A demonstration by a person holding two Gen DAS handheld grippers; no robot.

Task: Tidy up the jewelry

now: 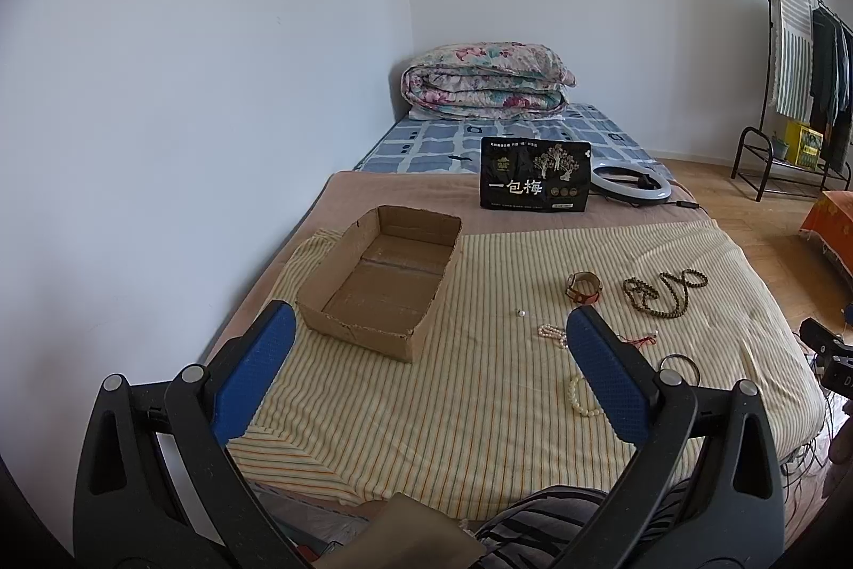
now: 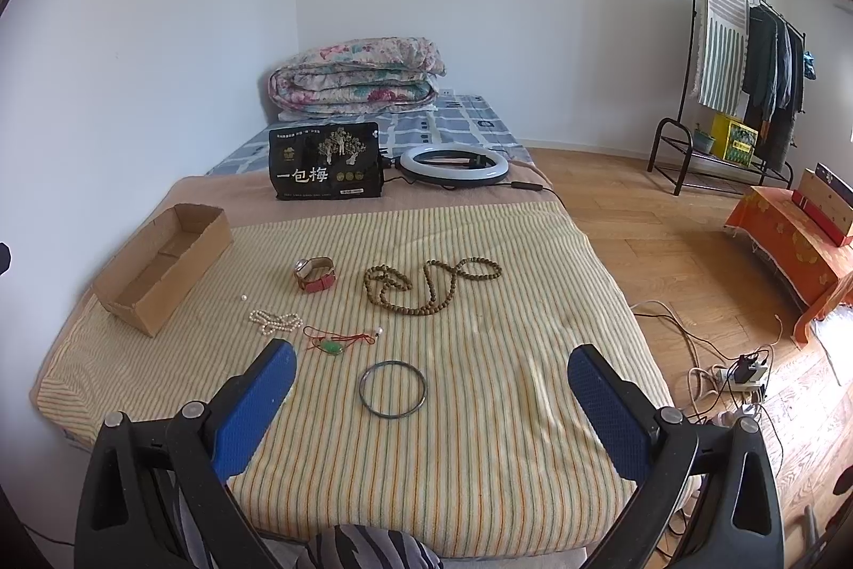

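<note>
An open cardboard box sits empty near the bed's left edge. Right of it lie a watch with a red strap and a long string of brown beads in loops. Nearer the front edge are a white pearl strand, a red cord with a green pendant and a thin dark bangle, flat.

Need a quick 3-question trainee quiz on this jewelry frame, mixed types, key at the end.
1. True or false: the cardboard box already holds jewelry.
2. Which piece lies nearest the right gripper? A) watch B) dark bangle C) brown bead necklace
3. Fill in: the left gripper and the right gripper are both ____.

Key: 1 false, the box is empty. 2 B. 3 open, holding nothing.
</note>
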